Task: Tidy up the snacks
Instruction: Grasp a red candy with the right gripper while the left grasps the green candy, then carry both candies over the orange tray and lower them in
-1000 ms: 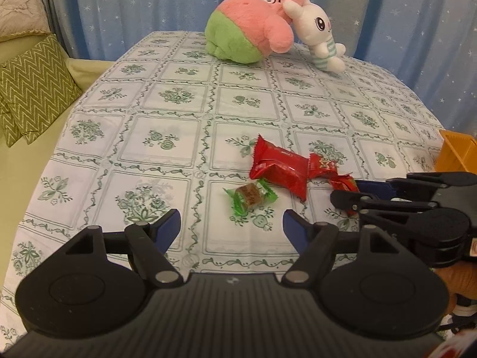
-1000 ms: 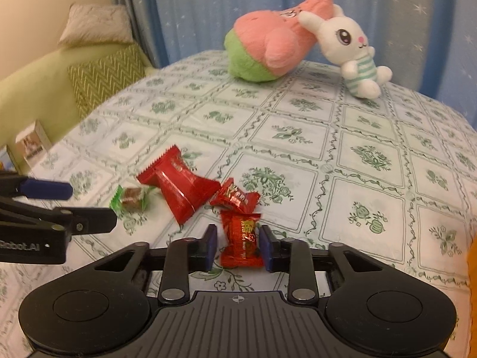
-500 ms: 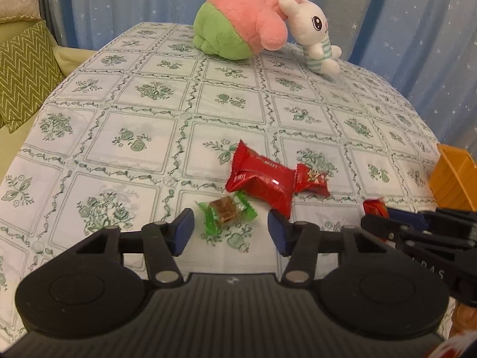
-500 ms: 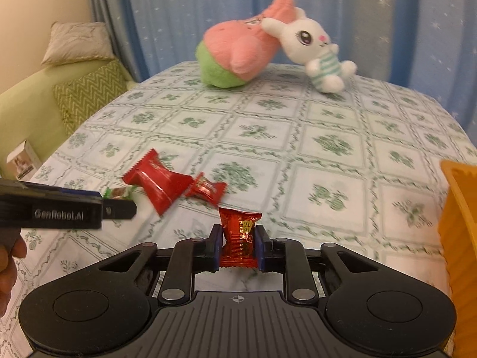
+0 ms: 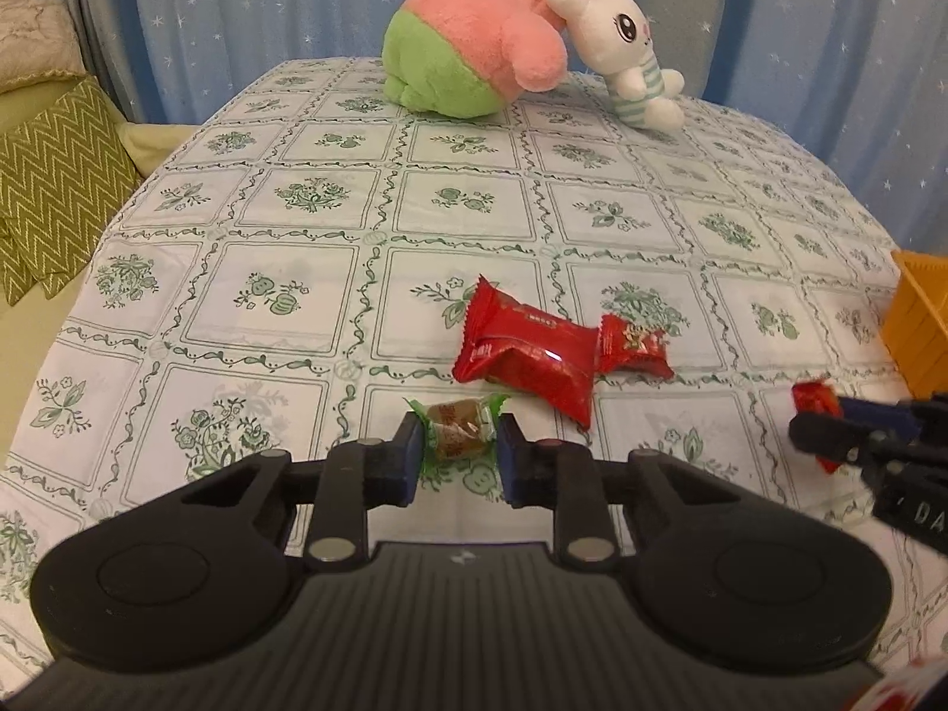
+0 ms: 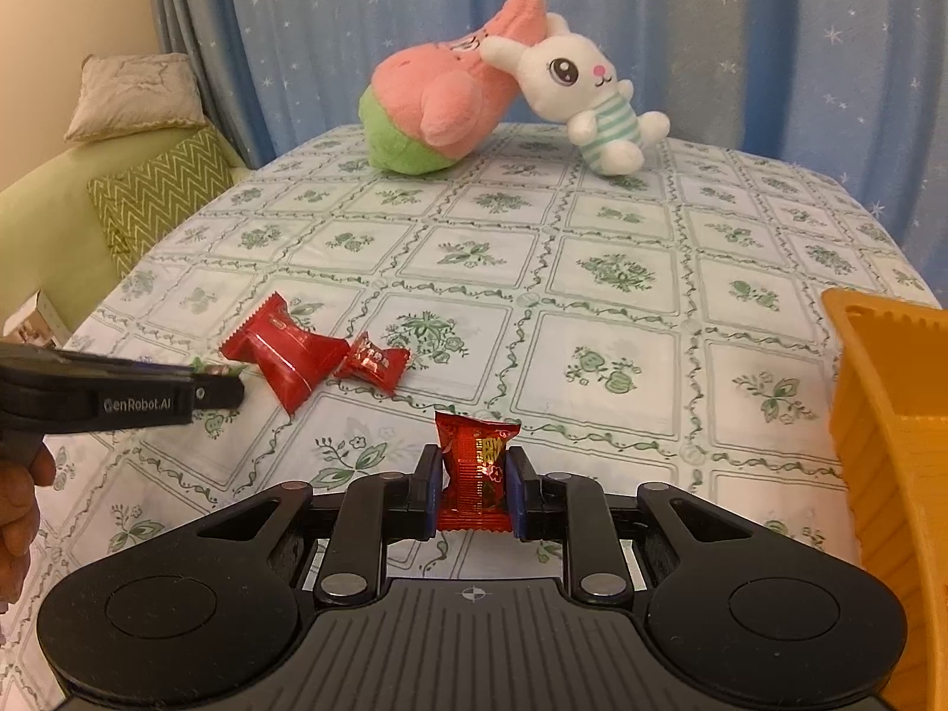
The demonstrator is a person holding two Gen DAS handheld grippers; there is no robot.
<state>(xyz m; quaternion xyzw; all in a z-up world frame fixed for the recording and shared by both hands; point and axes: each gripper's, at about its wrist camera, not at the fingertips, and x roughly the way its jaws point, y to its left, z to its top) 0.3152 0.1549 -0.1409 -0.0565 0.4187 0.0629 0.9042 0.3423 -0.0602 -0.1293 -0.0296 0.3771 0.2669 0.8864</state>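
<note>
A green-wrapped candy (image 5: 459,429) lies on the patterned tablecloth (image 5: 296,296). My left gripper (image 5: 459,456) is closing on it, and the blue pads press its wrapper from both sides. My right gripper (image 6: 474,486) is shut on a small red candy (image 6: 477,468) and holds it upright just above the cloth. That gripper shows at the right edge of the left wrist view. A large red packet (image 5: 527,355) and a small red candy (image 5: 634,343) lie side by side between the two grippers. The orange basket (image 6: 889,415) stands to the right of my right gripper.
A pink-and-green plush (image 5: 474,53) and a white bunny plush (image 5: 628,53) lean together at the table's far edge. A green sofa with zigzag cushions (image 5: 53,178) stands to the left of the table. A person's hand (image 6: 18,503) holds the left gripper.
My left gripper's jaws went from wide open to shut around the green candy. My right gripper carried its red candy to the right, and the orange basket came into its view.
</note>
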